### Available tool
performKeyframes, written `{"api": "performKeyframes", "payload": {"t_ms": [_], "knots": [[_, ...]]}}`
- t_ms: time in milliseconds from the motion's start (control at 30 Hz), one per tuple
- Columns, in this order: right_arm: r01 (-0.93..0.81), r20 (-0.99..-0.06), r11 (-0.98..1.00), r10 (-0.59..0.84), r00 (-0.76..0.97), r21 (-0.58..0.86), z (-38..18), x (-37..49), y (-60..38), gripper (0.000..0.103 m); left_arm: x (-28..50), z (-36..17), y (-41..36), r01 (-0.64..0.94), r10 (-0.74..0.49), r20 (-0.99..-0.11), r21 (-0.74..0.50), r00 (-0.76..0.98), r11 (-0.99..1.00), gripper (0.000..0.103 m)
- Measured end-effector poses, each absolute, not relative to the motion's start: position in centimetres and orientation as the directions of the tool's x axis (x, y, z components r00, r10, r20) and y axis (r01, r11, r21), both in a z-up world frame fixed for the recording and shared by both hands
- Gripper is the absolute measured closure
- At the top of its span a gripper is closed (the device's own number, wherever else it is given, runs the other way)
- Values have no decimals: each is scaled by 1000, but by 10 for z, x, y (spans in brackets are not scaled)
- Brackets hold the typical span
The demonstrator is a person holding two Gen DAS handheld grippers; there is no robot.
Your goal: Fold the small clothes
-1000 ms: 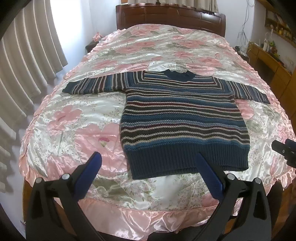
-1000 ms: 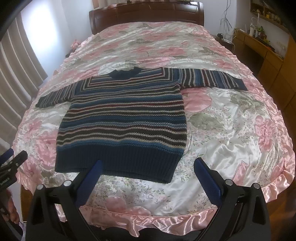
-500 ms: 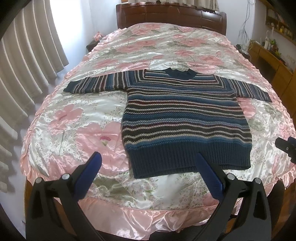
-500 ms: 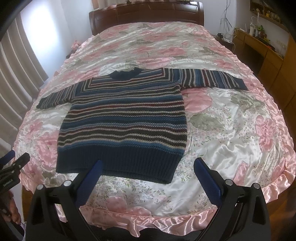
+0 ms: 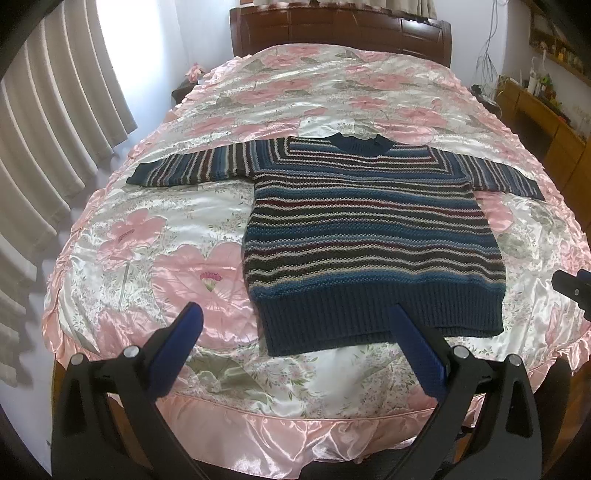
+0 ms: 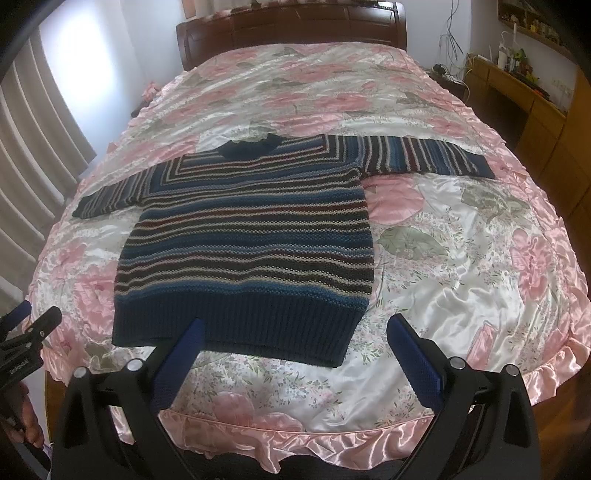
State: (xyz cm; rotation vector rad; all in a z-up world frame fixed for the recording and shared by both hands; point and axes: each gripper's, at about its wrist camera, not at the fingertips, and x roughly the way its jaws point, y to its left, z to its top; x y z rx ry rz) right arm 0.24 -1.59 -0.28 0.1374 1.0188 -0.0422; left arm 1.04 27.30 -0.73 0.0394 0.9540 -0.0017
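A small knitted sweater (image 5: pixel 369 236) (image 6: pixel 247 236), dark blue with thin pale and maroon stripes, lies flat on the bed, both sleeves spread out sideways and the ribbed hem nearest me. My left gripper (image 5: pixel 295 317) is open, hovering above the bed's near edge in front of the hem's left corner. My right gripper (image 6: pixel 295 328) is open too, hanging before the hem's right corner. Neither touches the sweater. Each gripper's tip shows at the edge of the other's view.
The bed has a shiny pink floral bedspread (image 5: pixel 147 258) (image 6: pixel 461 258) with a ruffled edge and a dark wooden headboard (image 5: pixel 340 33). Curtains (image 5: pixel 48 129) hang on the left; a wooden dresser (image 6: pixel 535 110) with small items stands on the right.
Both grippers have drifted slightly; the sweater sits a little lower in the views. Jaws stay open and the sweater has not moved on the bed.
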Motion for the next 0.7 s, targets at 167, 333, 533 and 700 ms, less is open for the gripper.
{"api": "performKeyframes", "payload": {"t_ms": [167, 333, 533, 700], "knots": [[102, -852, 990, 28, 523, 96, -3, 3, -16, 4, 10, -11, 275, 22, 17, -820, 36, 572, 999, 3], [105, -856, 990, 30, 517, 98, -6, 6, -18, 4, 15, -12, 270, 23, 20, -824, 40, 566, 999, 3], [105, -855, 990, 29, 518, 98, -6, 6, -18, 4, 17, -16, 269, 19, 24, -832, 42, 555, 999, 3], [105, -855, 990, 30, 518, 98, -6, 6, -18, 4, 17, -17, 270, 20, 24, -832, 42, 555, 999, 3]]}}
